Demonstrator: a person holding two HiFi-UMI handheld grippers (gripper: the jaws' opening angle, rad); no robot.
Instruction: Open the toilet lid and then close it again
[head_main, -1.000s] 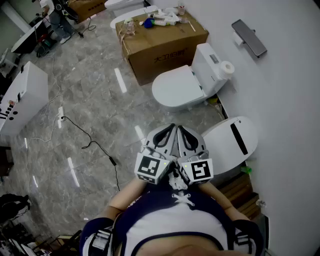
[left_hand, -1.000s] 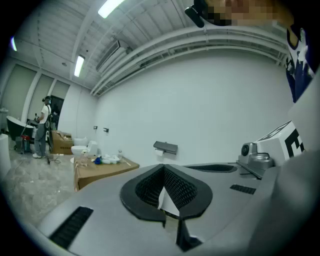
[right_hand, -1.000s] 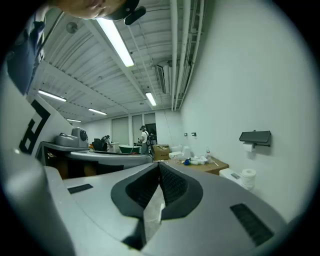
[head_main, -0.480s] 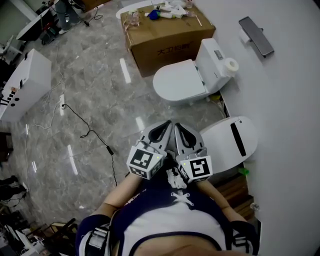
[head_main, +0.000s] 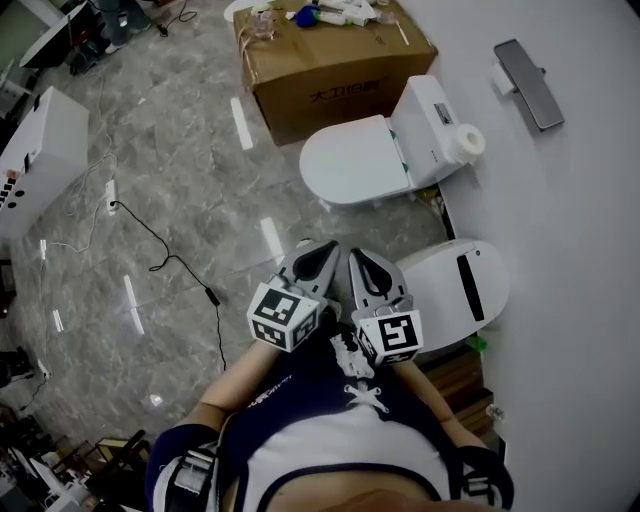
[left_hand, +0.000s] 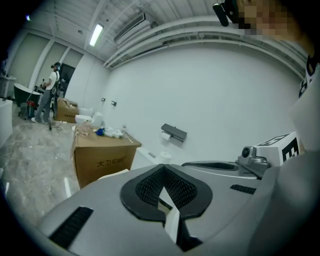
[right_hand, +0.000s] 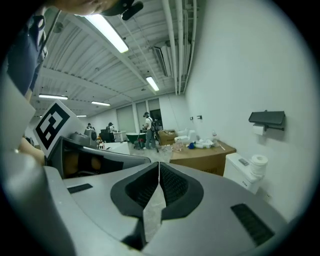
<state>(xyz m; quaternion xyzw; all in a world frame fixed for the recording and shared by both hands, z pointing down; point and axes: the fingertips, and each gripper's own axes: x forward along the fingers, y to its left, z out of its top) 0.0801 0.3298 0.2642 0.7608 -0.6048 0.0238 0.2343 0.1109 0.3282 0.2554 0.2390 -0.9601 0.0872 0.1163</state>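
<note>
Two white toilets stand along the right wall in the head view. The far toilet (head_main: 350, 160) has its lid down, with a paper roll (head_main: 467, 141) on its tank (head_main: 425, 105). The near toilet (head_main: 455, 290) is also shut, with a black strip on its lid. My left gripper (head_main: 306, 248) and right gripper (head_main: 356, 256) hover side by side over the floor just left of the near toilet. Both are shut and hold nothing. In the left gripper view the left gripper (left_hand: 162, 174) has its pads together. The right gripper (right_hand: 159, 176) looks the same in the right gripper view.
A cardboard box (head_main: 330, 65) with small items on top stands beyond the far toilet. A paper holder (head_main: 528, 70) is fixed to the wall. A black cable (head_main: 165, 255) trails over the marble floor. A white cabinet (head_main: 35, 160) stands at the left. People stand far off (left_hand: 50, 92).
Both grippers have sunk a little and stayed shut. The left one has rolled, turning its marker cube. The view has shifted, so both toilets sit slightly higher in the picture.
</note>
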